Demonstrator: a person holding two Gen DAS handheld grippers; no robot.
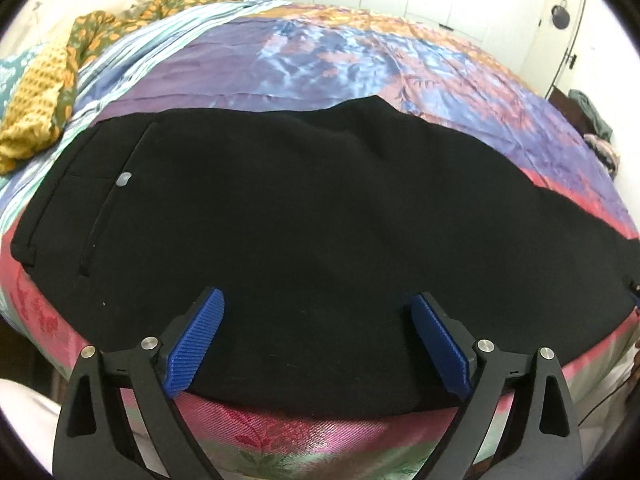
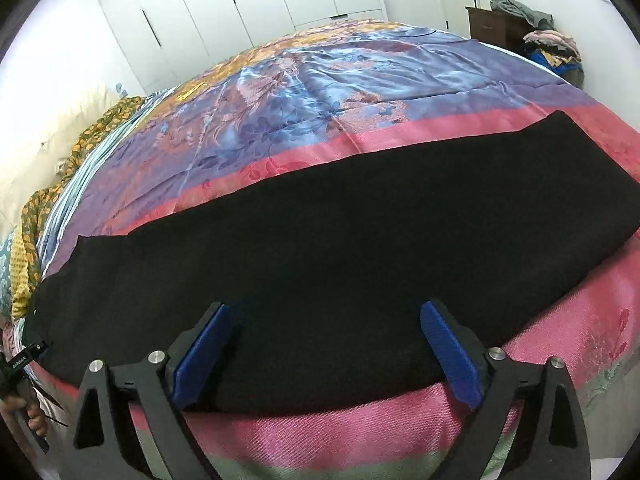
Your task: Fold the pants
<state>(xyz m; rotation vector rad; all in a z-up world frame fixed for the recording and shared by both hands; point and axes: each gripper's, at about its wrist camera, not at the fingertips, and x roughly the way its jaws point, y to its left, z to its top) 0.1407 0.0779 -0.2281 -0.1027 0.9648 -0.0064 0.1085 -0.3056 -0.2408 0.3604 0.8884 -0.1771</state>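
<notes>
Black pants (image 1: 300, 220) lie flat along the near edge of the bed, one leg folded over the other, waist and back pocket with a grey button (image 1: 125, 179) at the left. The legs (image 2: 360, 232) stretch to the right. My left gripper (image 1: 318, 304) is open and empty, blue pads (image 1: 196, 344) spread just above the near edge of the hip part. My right gripper (image 2: 326, 312) is open and empty, pads (image 2: 452, 352) spread over the near edge of the legs. The left gripper also shows at the left edge of the right wrist view (image 2: 24, 358).
A shiny floral bedspread (image 2: 320, 92) in blue, purple and pink covers the bed. Crumpled yellow-green cloth (image 1: 48, 92) lies at the far left by the pillows. White wardrobe doors (image 2: 240, 4) stand behind. A dark cabinet with piled clothes (image 2: 540, 36) is at the far right.
</notes>
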